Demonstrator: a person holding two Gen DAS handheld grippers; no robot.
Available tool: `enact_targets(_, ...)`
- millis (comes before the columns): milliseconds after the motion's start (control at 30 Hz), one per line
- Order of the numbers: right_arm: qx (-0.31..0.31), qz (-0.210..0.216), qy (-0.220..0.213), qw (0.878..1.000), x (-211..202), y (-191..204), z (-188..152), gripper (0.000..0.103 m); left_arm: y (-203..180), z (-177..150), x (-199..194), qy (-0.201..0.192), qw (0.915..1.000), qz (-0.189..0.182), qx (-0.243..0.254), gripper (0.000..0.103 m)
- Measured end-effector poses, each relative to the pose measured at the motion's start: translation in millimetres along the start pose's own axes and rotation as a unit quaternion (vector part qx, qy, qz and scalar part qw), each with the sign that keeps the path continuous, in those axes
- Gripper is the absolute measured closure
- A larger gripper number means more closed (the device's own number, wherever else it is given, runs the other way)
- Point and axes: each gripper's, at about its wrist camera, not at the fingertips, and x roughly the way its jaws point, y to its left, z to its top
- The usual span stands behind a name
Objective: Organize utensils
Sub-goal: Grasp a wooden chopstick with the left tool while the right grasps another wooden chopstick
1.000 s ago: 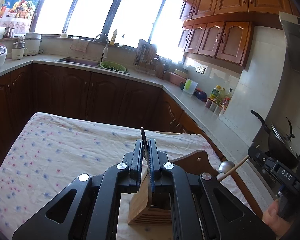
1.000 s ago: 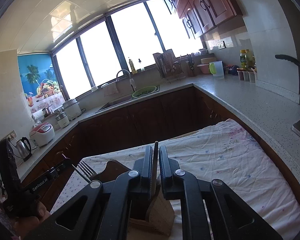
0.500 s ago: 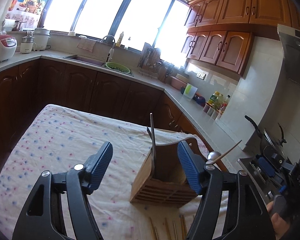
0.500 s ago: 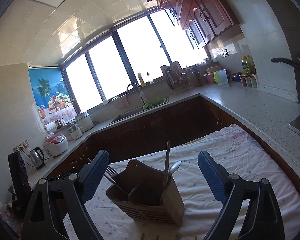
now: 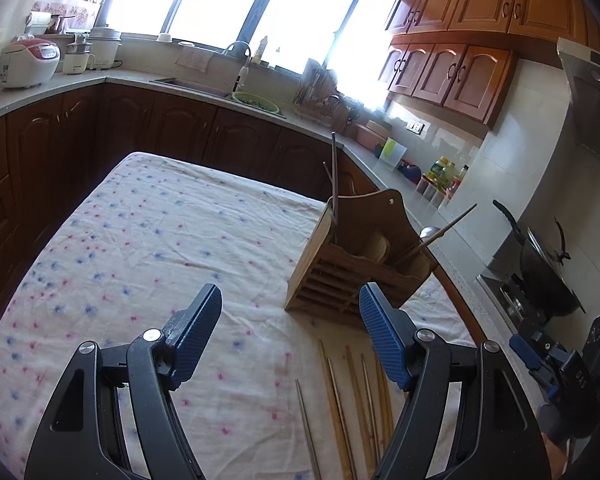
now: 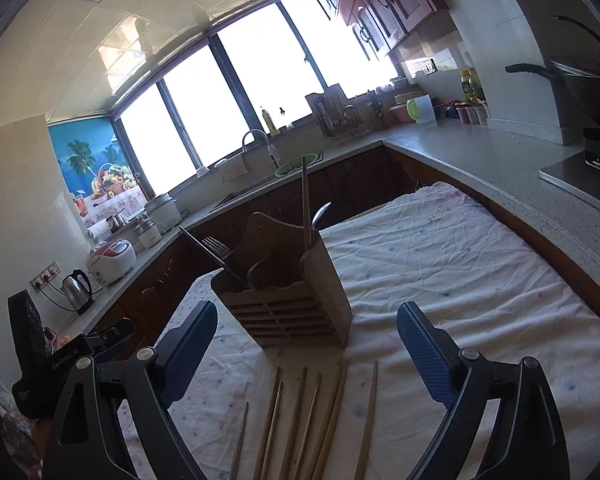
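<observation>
A wooden utensil holder [image 5: 356, 264] stands on the floral tablecloth [image 5: 160, 240]; it also shows in the right wrist view [image 6: 288, 296]. In it stand a chopstick [image 5: 334, 176], a fork [image 6: 216, 246], a spoon [image 6: 320, 212] and another chopstick [image 6: 305, 208]. Several chopsticks [image 5: 352, 400] lie loose on the cloth in front of the holder, also in the right wrist view [image 6: 312, 412]. My left gripper [image 5: 290, 336] is open and empty, above the cloth to the holder's left. My right gripper [image 6: 306, 344] is open and empty, just in front of the holder, above the loose chopsticks.
Dark kitchen cabinets and a countertop [image 6: 480, 148] run around the table. A wok [image 5: 548, 276] sits on the stove at the right. A rice cooker [image 5: 28, 62] and a kettle [image 6: 76, 288] stand on the counter at the left. The other gripper shows at the right edge [image 5: 568, 368].
Both grippers were shut on a utensil over the holder, opened and let it drop in, then drew back and lowered. The loose chopsticks on the cloth have come into view.
</observation>
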Motion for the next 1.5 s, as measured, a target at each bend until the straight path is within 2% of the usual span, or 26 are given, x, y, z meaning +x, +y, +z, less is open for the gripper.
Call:
enact_targets(367, 0.005, -0.021, 0.042, 0.999, -8.8, -7.1, -44.8, 0.010, 11.4, -35.2, -0.4, 0.039, 0.9990, 0.013, -0.018, 0.030)
enact_targets(567, 0.003, -0.030, 0.052, 0.998, -6.5, -7.7, -51.3, 0.010, 7.4, -48.6, 7.5, 0.066, 0.9976, 0.018, -0.010, 0.030)
enact_targets(1067, 0.006, -0.045, 0.094, 0.995, 15.8, -19.6, -61.9, 0.011, -9.7, -56.7, 38.4, 0.123, 0.9921, 0.022, 0.016, 0.030)
enact_targets(1167, 0.004, -0.049, 0.105, 0.993, 23.6, -21.9, -62.3, 0.018, -16.2, -59.6, 51.6, 0.142, 0.9892, 0.021, 0.026, 0.030)
enact_targets(1300, -0.001, -0.055, 0.125, 0.991, 37.7, -24.9, -62.7, 0.032, -23.5, -60.8, 72.1, 0.161, 0.9861, 0.019, 0.037, 0.031)
enact_targets(1500, -0.007, -0.066, 0.159, 0.985, 61.1, -32.2, -64.0, 0.054, -34.2, -58.4, 105.5, 0.194, 0.9797, 0.012, 0.050, 0.044)
